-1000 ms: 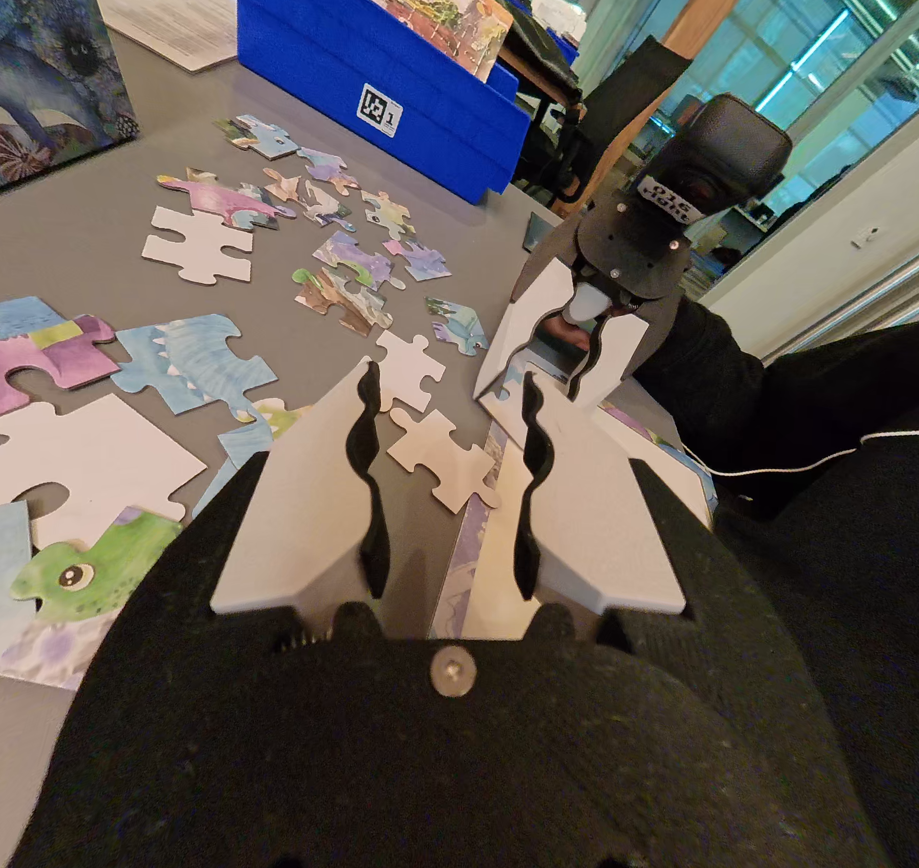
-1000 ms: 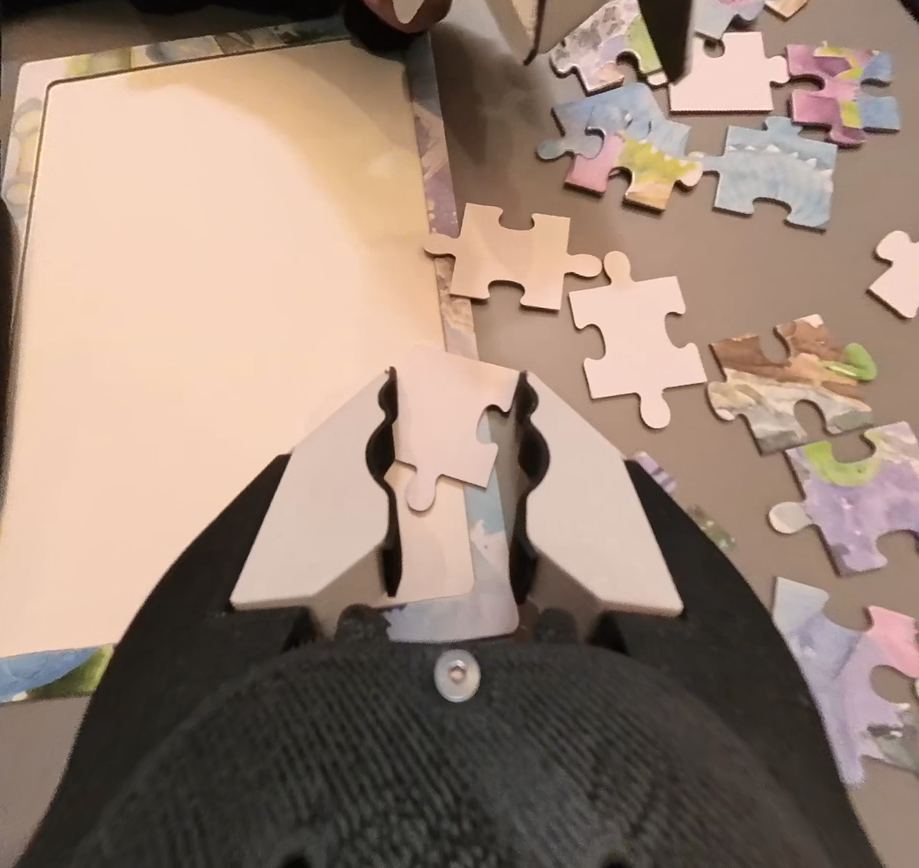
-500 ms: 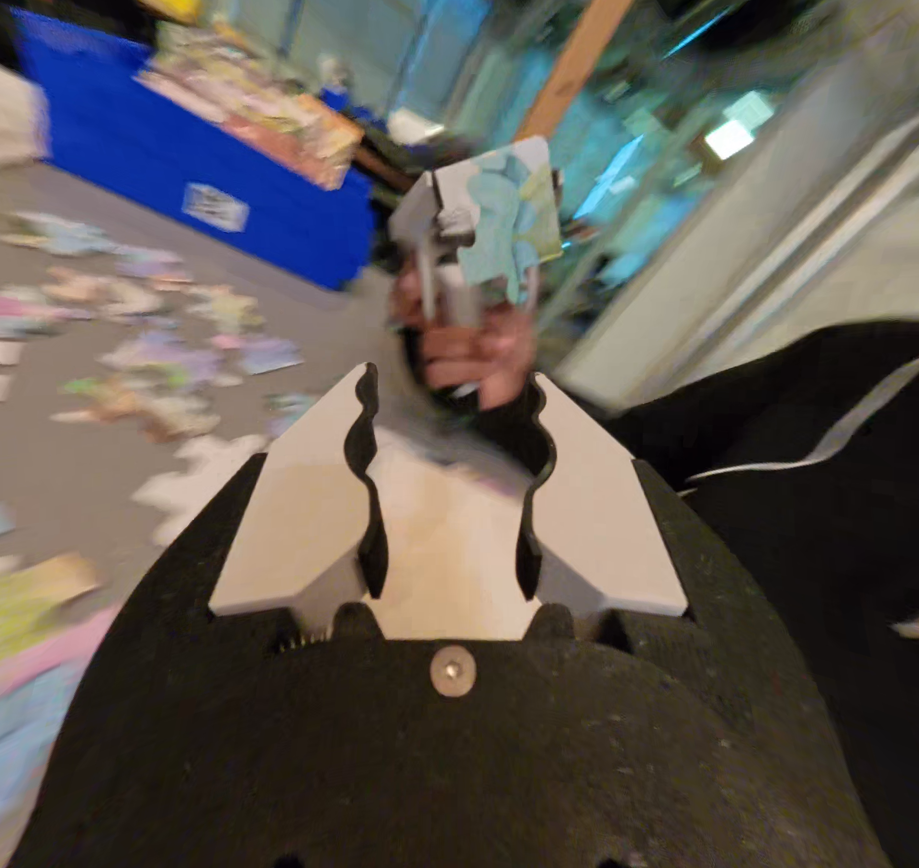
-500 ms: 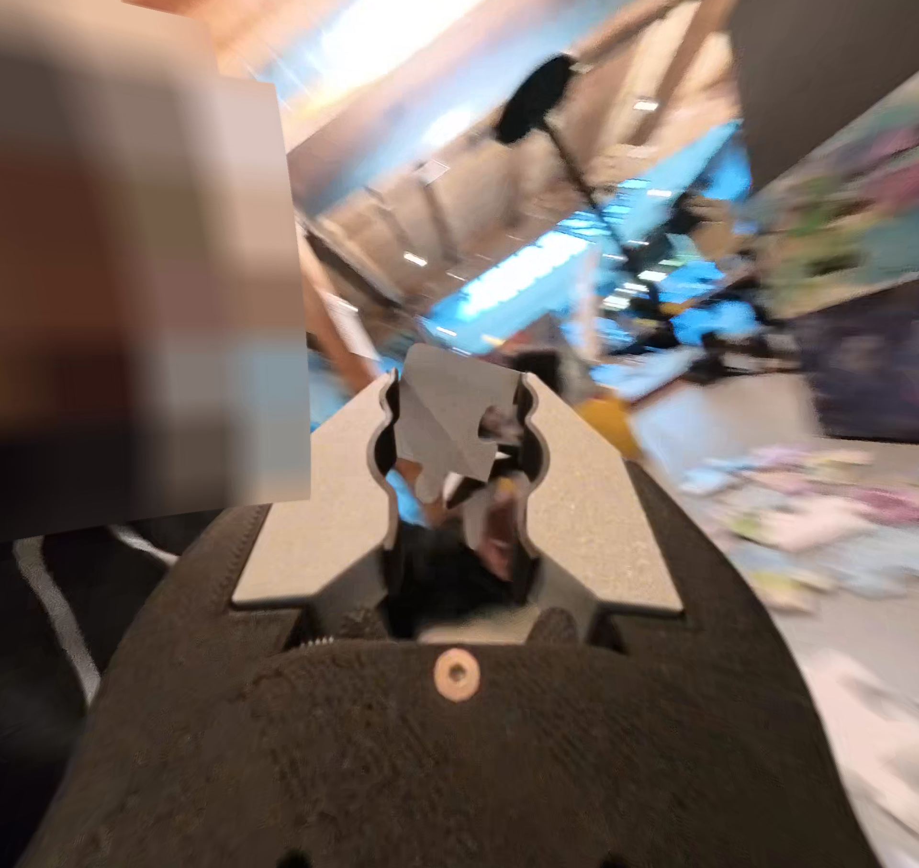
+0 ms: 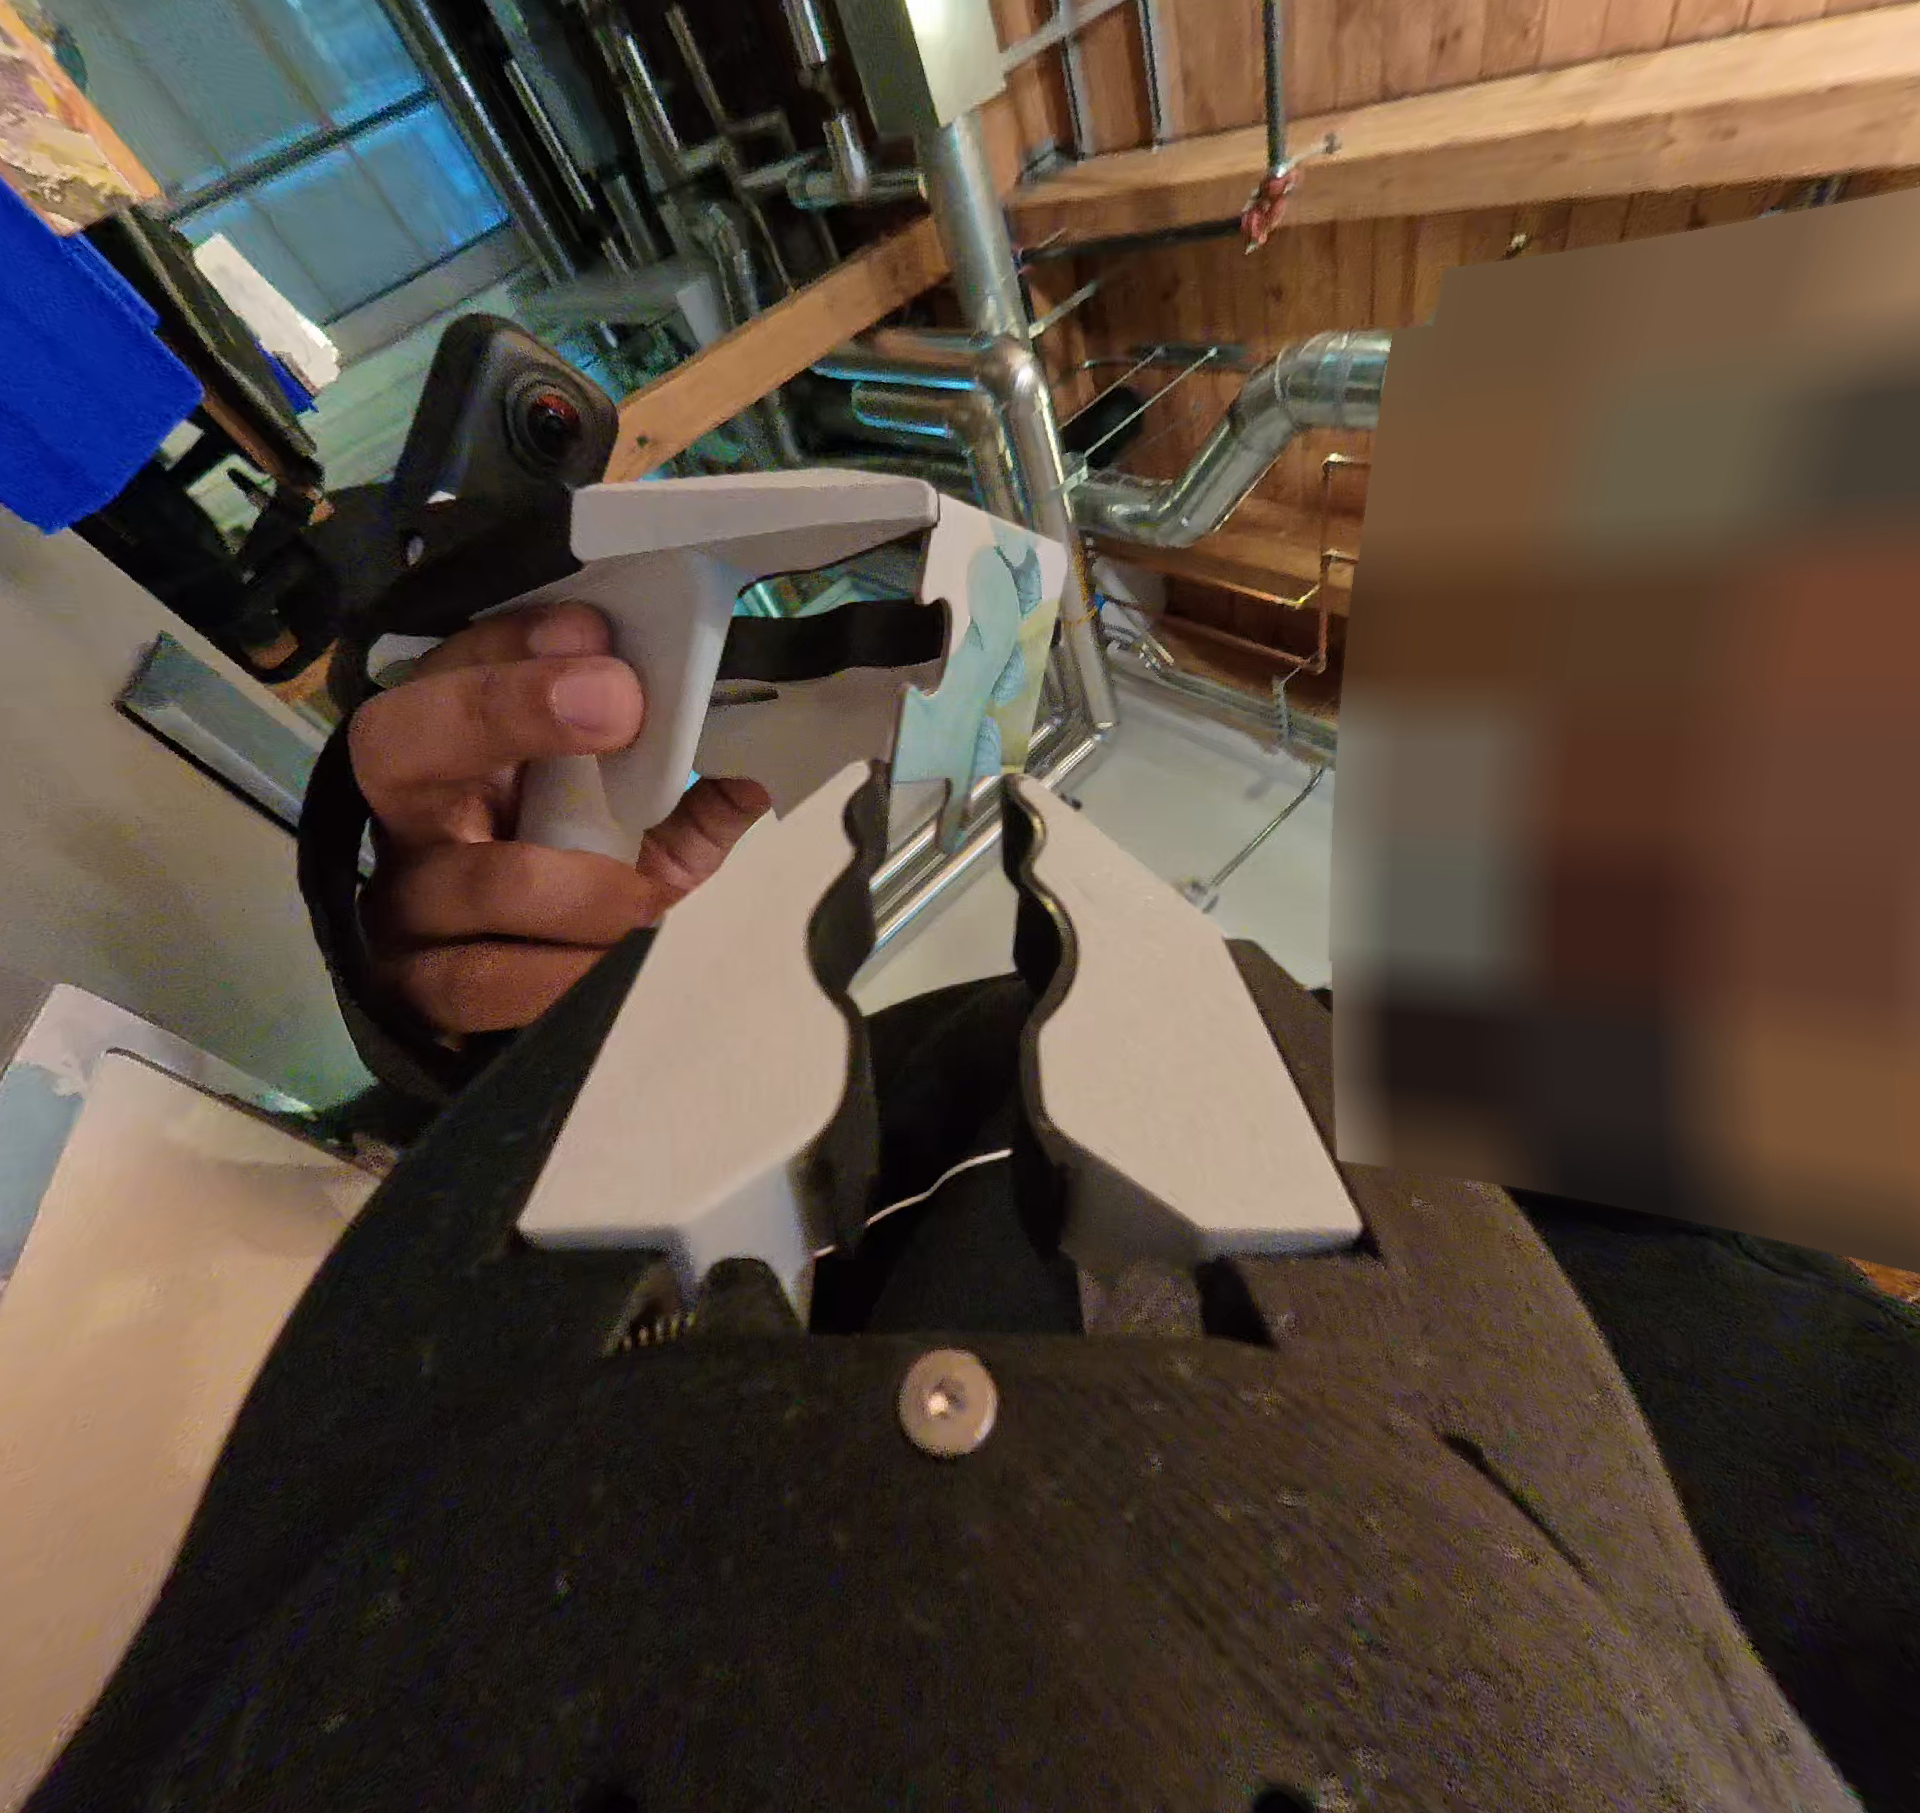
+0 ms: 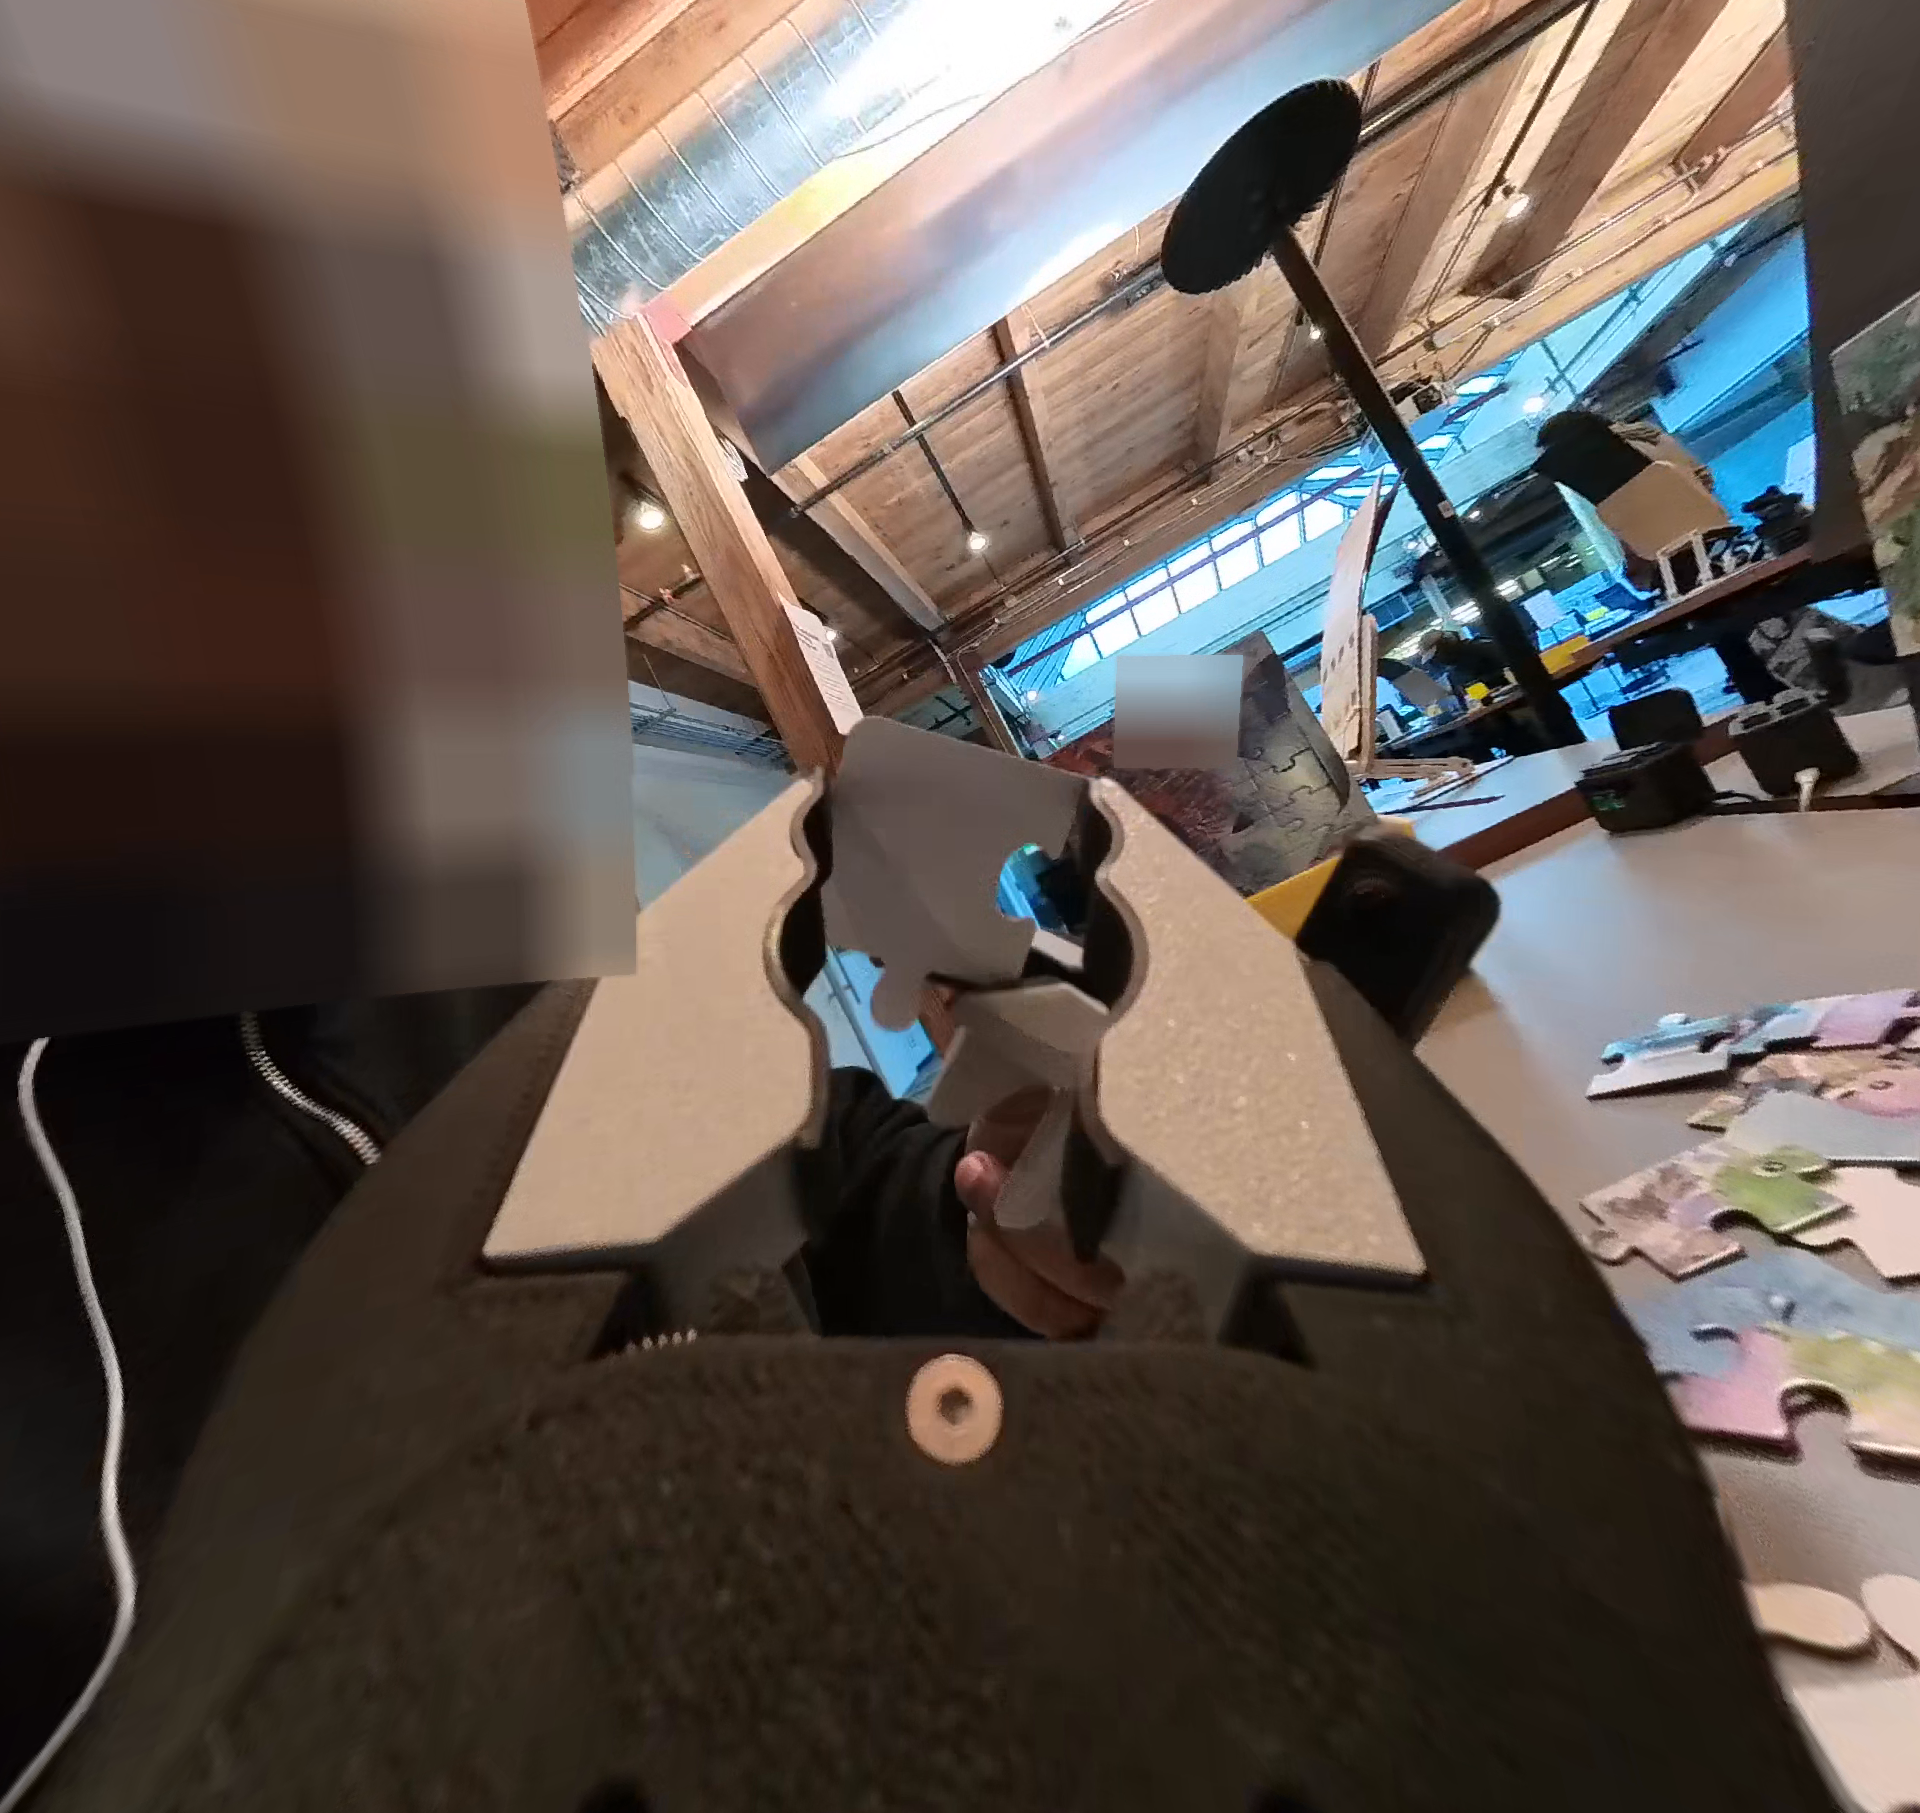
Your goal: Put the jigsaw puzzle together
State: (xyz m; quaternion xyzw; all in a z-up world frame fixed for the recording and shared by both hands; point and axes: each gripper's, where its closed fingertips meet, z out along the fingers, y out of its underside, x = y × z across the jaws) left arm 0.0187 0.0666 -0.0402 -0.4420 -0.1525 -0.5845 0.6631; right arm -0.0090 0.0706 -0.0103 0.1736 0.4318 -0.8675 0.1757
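Note:
My right gripper [image 6: 956,793] is shut on a jigsaw piece [image 6: 935,870] and holds it up in the air, blank white back toward its camera. In the left wrist view the right gripper [image 5: 914,636] is held by a hand, and the piece [image 5: 992,641] shows its pale blue and yellow printed side. My left gripper [image 5: 940,784] is open and empty, raised just below that piece, whose lower tab hangs between the left fingertips without being clamped. The white puzzle board [image 5: 114,1275] lies at the lower left. Several loose pieces [image 6: 1766,1181] lie on the grey table [image 6: 1621,932].
The person holding the grippers is close behind them, in dark clothing [image 5: 1714,1431]. A blue bin [image 5: 73,392] stands at the far left. Black boxes [image 6: 1652,776] and a black stand [image 6: 1382,392] are at the table's far side. The tips of one gripper are about 4 cm away from the tips of the other.
Both grippers have swung up off the table. The right one lifted its piece from over the board into the air. The left one now faces it with its tips at the piece's lower tab.

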